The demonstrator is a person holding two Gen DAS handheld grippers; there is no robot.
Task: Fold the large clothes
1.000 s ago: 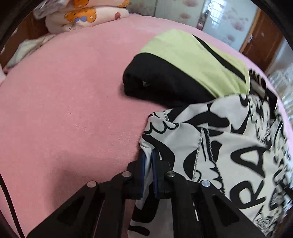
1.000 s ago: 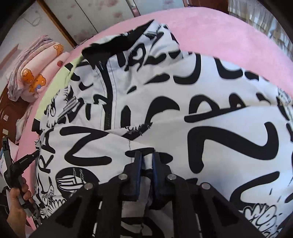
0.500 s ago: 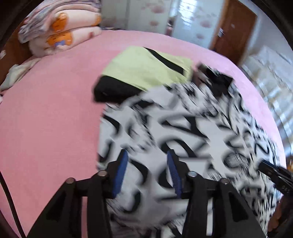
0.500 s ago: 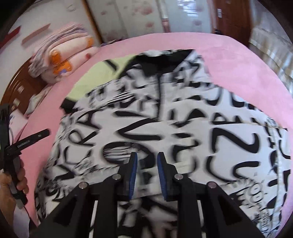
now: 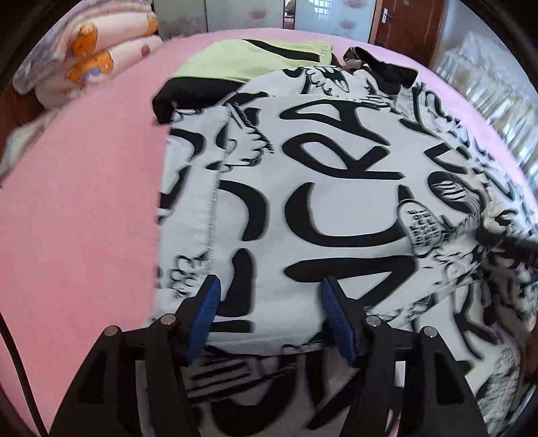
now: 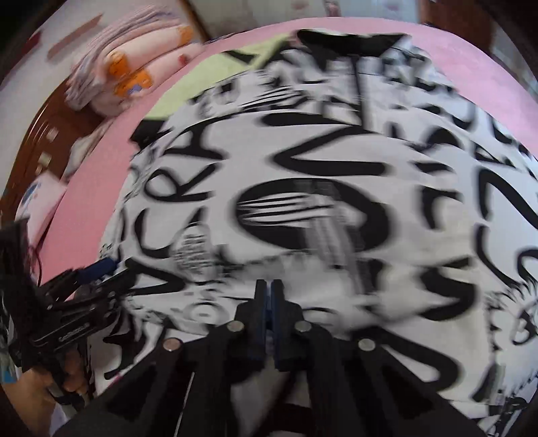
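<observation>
A large white garment with black lettering [image 5: 336, 188] lies spread flat on the pink bed [image 5: 84, 201]. My left gripper [image 5: 269, 285] hovers over the garment's near left part. Its jaws are opening, and the blue pads [image 5: 210, 302] press on nothing. In the right wrist view the garment [image 6: 302, 201] fills the frame, blurred. My right gripper [image 6: 268, 285] is above its near edge, jaws together with no cloth seen between them. The left gripper [image 6: 101, 269] also shows there at the lower left, held by a hand [image 6: 64, 376].
A folded green and black garment [image 5: 248, 64] lies on the bed just beyond the white one, partly under it. A stack of folded blankets [image 5: 90, 57] sits at the far left. A wooden door [image 5: 410, 23] is behind the bed. Bare pink bedding stretches to the left.
Both grippers let go of the white garment's edge and moved over it. The left jaws went from shut to wide apart; the right opened, then shut again. The garment now lies flat.
</observation>
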